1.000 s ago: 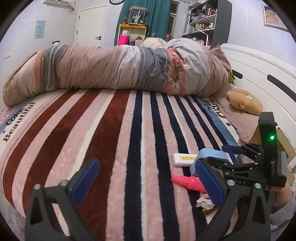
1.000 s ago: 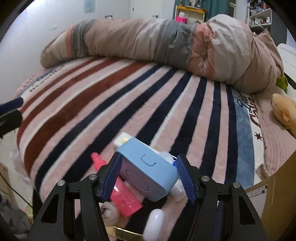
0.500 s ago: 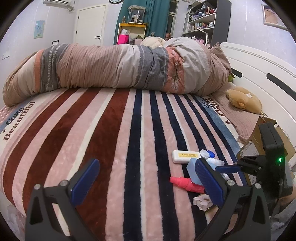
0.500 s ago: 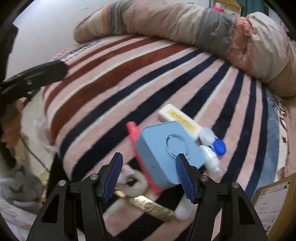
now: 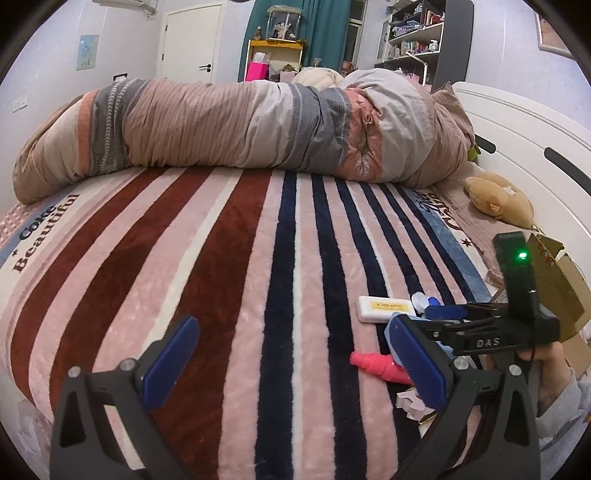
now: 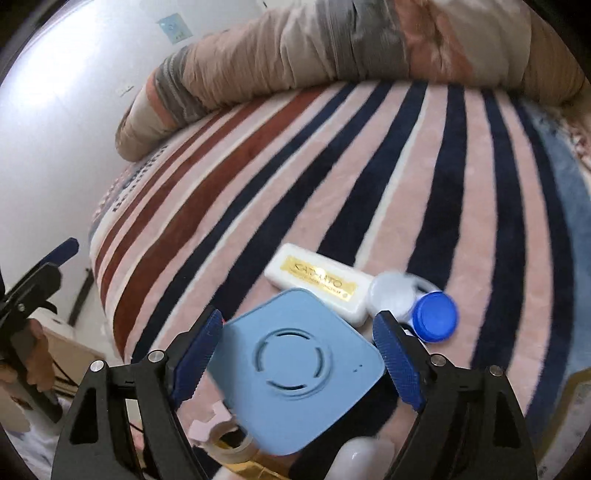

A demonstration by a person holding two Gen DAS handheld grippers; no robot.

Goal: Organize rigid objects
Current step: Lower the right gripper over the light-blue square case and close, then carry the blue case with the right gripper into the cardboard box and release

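The pink bottle (image 5: 380, 365) at 4 o'clock in the left wrist view is partly covered by that gripper's own right finger, and the right wrist view does not show it at all. The roll of clear tape (image 6: 231, 441) at 7 o'clock in the right wrist view is cut by the finger frame, and the pale rounded thing at its bottom edge is too blurred to name.

Everything lies on a striped blanket (image 5: 229, 280) in pink, maroon and navy, with a rolled quilt (image 5: 240, 129) across the far side at 12 o'clock. The left wrist view alone shows the room: a white door (image 5: 192, 40), teal curtain (image 5: 325, 33), shelves and a tan plush toy (image 5: 498, 203) at 3 o'clock, plus a cardboard box (image 5: 554, 280) beside the right hand.

The left gripper (image 5: 291, 358) hangs open above bare blanket, holding nothing. The right gripper (image 6: 297, 358) is closed on the blue box (image 6: 295, 369), its pads pressing two opposite sides; the box sits at 6 o'clock, lifted just above the pile. Past it at 12 to 1 o'clock lie a white case (image 6: 319, 284) with a gold label and a contact lens case (image 6: 413, 302) with one blue cap, touching each other.
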